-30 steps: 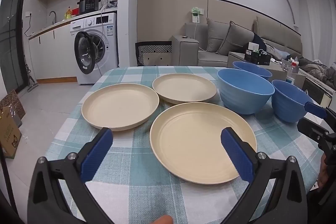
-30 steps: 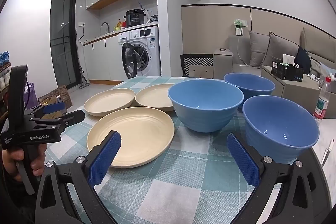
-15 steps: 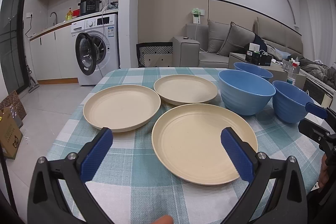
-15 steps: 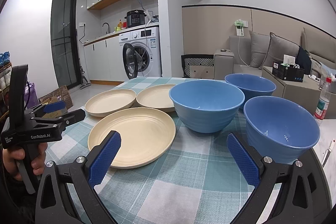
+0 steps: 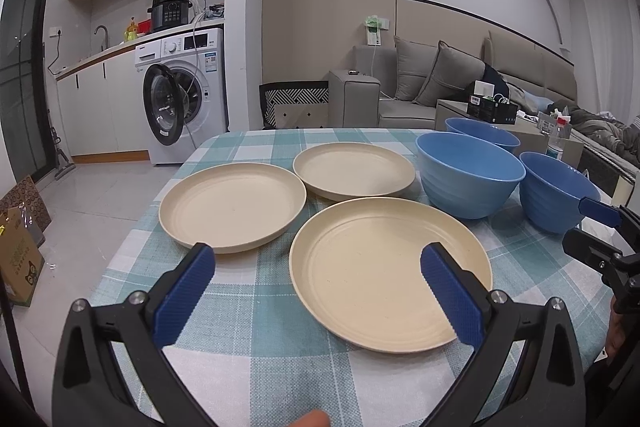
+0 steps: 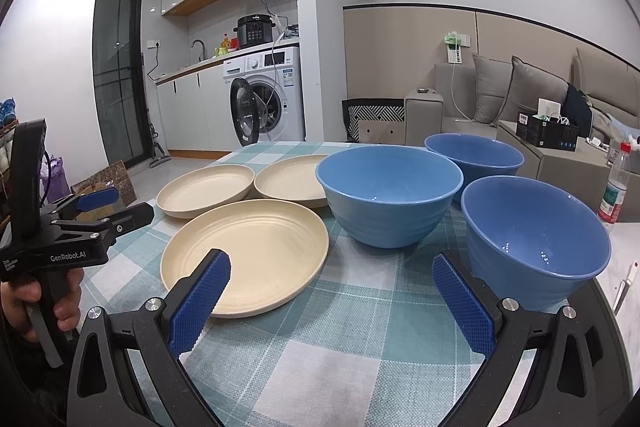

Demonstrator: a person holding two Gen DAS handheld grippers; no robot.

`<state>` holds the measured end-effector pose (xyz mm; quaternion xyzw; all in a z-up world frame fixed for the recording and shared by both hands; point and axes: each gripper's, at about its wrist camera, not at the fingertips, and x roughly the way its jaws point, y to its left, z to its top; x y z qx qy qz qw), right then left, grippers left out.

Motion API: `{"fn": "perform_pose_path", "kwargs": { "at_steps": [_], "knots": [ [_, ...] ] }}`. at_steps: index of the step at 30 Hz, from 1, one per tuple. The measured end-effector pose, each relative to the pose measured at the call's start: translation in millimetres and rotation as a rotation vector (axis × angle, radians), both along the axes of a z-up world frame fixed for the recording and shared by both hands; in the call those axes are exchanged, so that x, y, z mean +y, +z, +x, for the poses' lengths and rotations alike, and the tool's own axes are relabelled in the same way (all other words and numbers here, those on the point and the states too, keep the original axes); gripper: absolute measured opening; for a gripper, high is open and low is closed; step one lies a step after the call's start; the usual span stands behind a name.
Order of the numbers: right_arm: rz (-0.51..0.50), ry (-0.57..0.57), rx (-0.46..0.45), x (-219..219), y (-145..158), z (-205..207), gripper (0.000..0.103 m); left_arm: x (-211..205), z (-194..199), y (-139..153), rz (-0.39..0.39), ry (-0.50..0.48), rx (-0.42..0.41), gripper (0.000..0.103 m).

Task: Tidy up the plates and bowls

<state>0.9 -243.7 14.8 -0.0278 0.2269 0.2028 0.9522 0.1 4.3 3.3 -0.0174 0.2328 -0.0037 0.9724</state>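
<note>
Behind the tabletop you have a white front-loading washing machine point(image 5: 184, 95) with its door open, and a grey fabric sofa point(image 5: 432, 87) along the far wall. You are working over a tabletop covered by a teal-and-white checked cloth point(image 5: 256, 291).

Three cream round plastic plates lie flat on it, each apart from the others. The nearest plate point(image 5: 390, 273) sits toward the near edge, just ahead of your left gripper point(image 5: 318, 291). The left plate point(image 5: 232, 201) lies toward the left edge. The far plate point(image 5: 354, 171) lies beyond both, near the middle.

Three blue ribbed bowls stand upright toward the right edge. The middle bowl point(image 6: 390, 193) stands beside the far plate. The rear bowl point(image 6: 474, 153) stands behind it. The near bowl point(image 6: 536, 239) stands just ahead of your right gripper point(image 6: 330, 287).

Both grippers hang above the near edge with jaws spread wide, holding nothing. Your left hand point(image 6: 44, 303) grips the handle.
</note>
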Motion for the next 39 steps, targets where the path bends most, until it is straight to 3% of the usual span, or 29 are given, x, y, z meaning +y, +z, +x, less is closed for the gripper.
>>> {"fn": "perform_pose_path", "kwargs": {
  "at_steps": [39],
  "knots": [
    [-0.014,0.009,-0.006,3.0,-0.8,0.6,0.103,4.3,-0.3,-5.0,0.008,0.014,0.006,0.103]
  ]
}}
